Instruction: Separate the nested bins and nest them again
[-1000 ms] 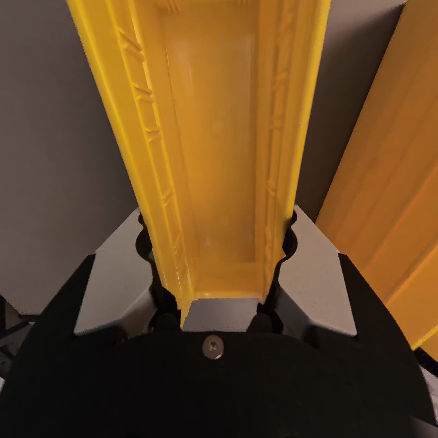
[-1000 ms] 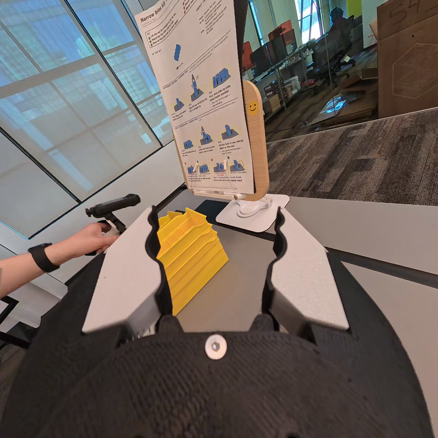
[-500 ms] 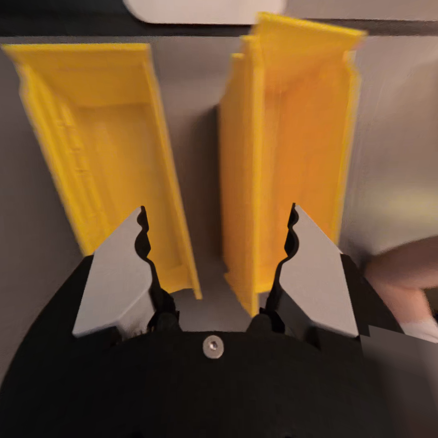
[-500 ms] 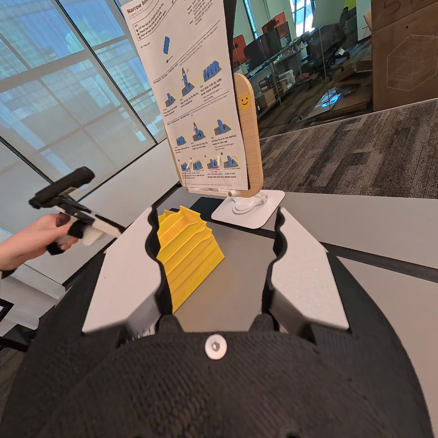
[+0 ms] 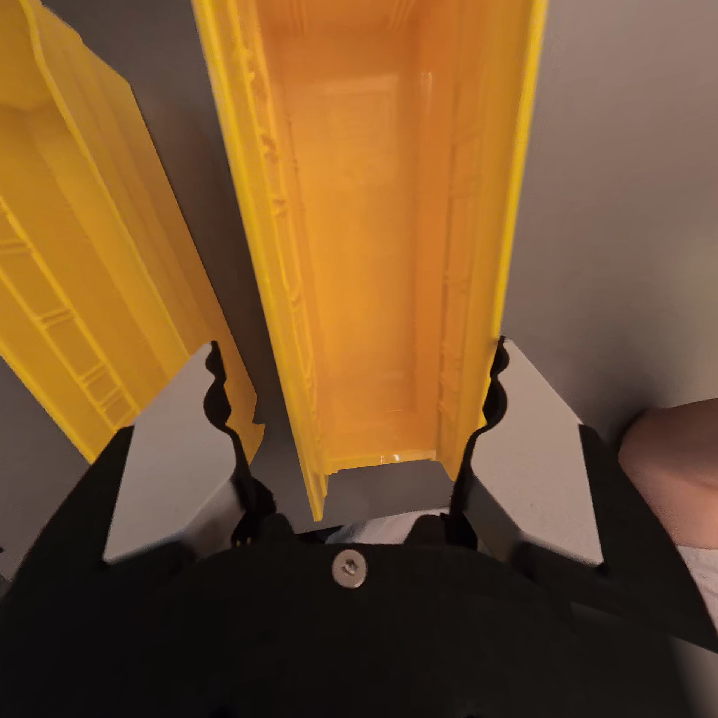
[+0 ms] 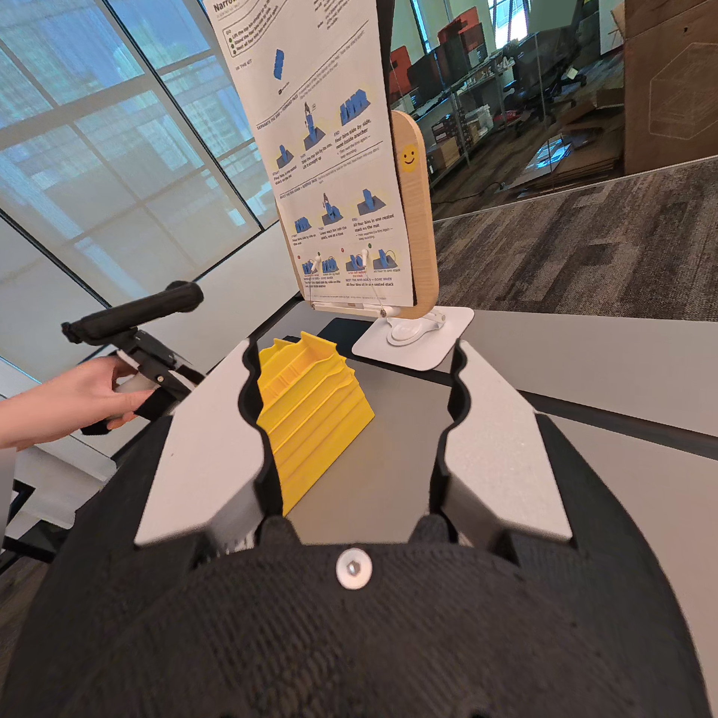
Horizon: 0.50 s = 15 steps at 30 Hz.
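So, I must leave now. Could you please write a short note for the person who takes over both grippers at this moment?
Left gripper: open around a yellow bin; there is a gap at its left pad, so nothing is gripped.
Right gripper: open and empty, above the grey mat.
Bins: a second yellow bin lies just left of the first. The right view shows a nested stack.
Done: apparently one bin is out.
Left: separate the rest, then nest them all again.

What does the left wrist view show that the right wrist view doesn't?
Only the left wrist view: the inside of a yellow bin standing between the left claw, which is open around it, and a second bin beside it. Only the right: the open, empty right claw, an instruction sheet on a stand, windows. Both: yellow bins on the grey table.
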Each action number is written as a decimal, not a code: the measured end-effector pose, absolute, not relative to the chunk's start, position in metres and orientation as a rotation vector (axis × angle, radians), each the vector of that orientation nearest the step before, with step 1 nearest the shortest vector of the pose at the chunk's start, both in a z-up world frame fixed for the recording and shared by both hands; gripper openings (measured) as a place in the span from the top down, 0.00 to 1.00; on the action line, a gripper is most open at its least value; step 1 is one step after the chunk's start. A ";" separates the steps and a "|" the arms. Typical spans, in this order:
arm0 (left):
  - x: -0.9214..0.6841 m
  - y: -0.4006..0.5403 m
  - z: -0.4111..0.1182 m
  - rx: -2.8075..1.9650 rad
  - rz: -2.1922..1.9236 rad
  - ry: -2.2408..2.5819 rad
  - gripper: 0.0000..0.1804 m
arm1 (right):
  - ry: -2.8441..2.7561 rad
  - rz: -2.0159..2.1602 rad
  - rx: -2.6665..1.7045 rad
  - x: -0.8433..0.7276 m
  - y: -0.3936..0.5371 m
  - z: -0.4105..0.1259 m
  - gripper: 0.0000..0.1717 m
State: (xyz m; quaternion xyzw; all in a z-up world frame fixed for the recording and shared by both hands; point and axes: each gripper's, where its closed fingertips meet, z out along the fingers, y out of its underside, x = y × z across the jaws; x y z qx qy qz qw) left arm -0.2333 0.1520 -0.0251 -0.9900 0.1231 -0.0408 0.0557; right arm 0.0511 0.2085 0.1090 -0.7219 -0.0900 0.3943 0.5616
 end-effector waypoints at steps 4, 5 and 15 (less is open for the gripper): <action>-0.216 0.151 -0.013 -2.999 -0.141 0.424 0.27 | -0.225 0.933 -1.721 0.047 0.210 0.105 0.43; -0.212 0.152 -0.011 -2.990 -0.147 0.425 0.27 | -0.227 0.930 -1.725 0.047 0.210 0.104 0.43; -0.215 0.164 -0.033 -3.033 0.122 0.386 0.30 | -0.212 0.929 -1.728 0.052 0.210 0.103 0.43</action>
